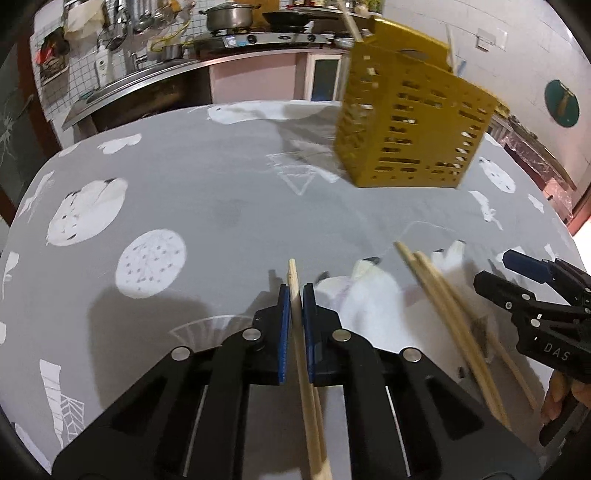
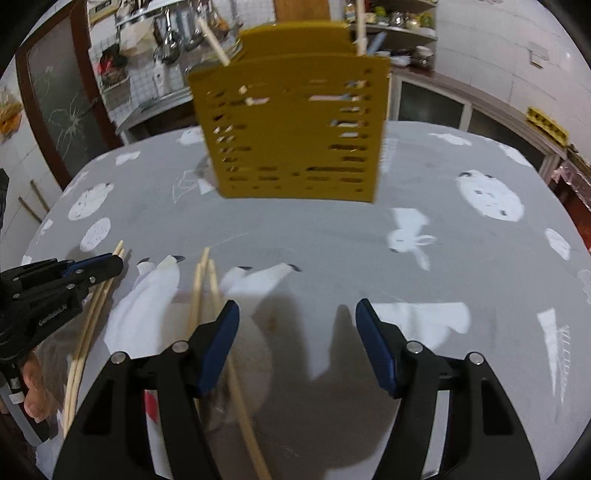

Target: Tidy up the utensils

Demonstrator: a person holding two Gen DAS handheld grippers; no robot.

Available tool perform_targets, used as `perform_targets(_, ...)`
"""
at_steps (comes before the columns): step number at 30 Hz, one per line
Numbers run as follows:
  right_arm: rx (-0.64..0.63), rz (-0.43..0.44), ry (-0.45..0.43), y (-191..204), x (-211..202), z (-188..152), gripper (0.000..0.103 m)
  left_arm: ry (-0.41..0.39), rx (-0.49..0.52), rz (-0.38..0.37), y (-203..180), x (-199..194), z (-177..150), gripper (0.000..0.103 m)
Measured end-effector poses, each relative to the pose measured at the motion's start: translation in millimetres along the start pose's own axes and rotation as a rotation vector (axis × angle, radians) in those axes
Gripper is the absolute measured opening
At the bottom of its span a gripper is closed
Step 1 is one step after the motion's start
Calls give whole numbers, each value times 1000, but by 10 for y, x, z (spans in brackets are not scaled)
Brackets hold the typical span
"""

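Note:
A yellow slotted utensil holder (image 1: 410, 125) stands at the far side of the table, also in the right wrist view (image 2: 299, 133), with chopsticks sticking out of its top. My left gripper (image 1: 294, 291) is shut on wooden chopsticks (image 1: 301, 354) and holds them low over the table; it shows from the side in the right wrist view (image 2: 107, 264). Loose chopsticks (image 1: 450, 328) lie on the table to its right, also in the right wrist view (image 2: 207, 291). My right gripper (image 2: 297, 306) is open and empty, just right of those loose chopsticks; it shows at the right edge of the left wrist view (image 1: 498, 273).
The table has a grey cloth with white prints (image 1: 184, 192). A kitchen counter with a stove and pots (image 1: 255, 33) stands behind it. A shelf with dishes (image 2: 399, 33) and cupboards stand at the back right.

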State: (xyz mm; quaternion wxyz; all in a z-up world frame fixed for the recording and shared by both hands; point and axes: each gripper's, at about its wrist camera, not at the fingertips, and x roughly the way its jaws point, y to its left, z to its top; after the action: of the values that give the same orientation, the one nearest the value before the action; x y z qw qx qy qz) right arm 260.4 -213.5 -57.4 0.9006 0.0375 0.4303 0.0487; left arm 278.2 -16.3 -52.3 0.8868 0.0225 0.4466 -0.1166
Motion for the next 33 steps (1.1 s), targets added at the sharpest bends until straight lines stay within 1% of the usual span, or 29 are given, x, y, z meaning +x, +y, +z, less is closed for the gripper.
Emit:
perform_targets(3, -44, -10, 13, 141, 52, 2, 64, 7, -20, -8, 114, 45, -29, 7)
perform_targets(5, -74, -15, 33, 224, 117, 4, 58, 11, -23, -21, 144, 71, -34, 7)
perform_targets(10, -98, -24, 51, 327, 233, 70, 50, 4, -14, -19, 128, 82, -36, 8)
perform_targets(12, -107, -29, 54, 349, 282, 124, 40, 1, -15, -18, 125, 85, -33, 8)
perform_targets(13, -117, -38, 51, 360, 291, 153, 27, -1, -17, -18, 129, 87, -34, 8)
perform_targets(14, -118, -47, 52, 356, 300, 168, 11, -1, -19, -21, 132, 89, -33, 8)
perform_targets(15, -117, -50, 51, 340, 298, 177, 8, -1, -22, -26, 137, 88, -36, 9)
perform_targets(17, -104, -41, 49, 285, 276, 160, 7, -2, -30, -34, 152, 78, -39, 17)
perform_targets(18, -100, -43, 45, 244, 251, 137, 7, -6, -34, -32, 162, 63, -42, 30)
perform_targets(19, -99, -50, 43, 196, 233, 114, 7, -14, -35, -26, 168, 46, -46, 48)
perform_targets(21, -91, -56, 40, 94, 207, 81, 7, -51, -32, 2, 183, -14, -58, 60)
perform_targets(22, -70, -62, 37, 11, 181, 66, 7, -60, -24, 9, 179, -30, -62, 60)
perform_targets(26, -23, -55, 34, -192, 160, 56, 7, -45, -23, 36, 210, 5, -71, 60)
perform_targets(29, -23, -64, 23, -202, 162, 42, 7, -36, -27, 75, 256, 19, -87, 59)
perform_targets(33, -47, -89, 1, -175, 142, -10, 7, -52, -50, 90, 324, -37, -119, 59)
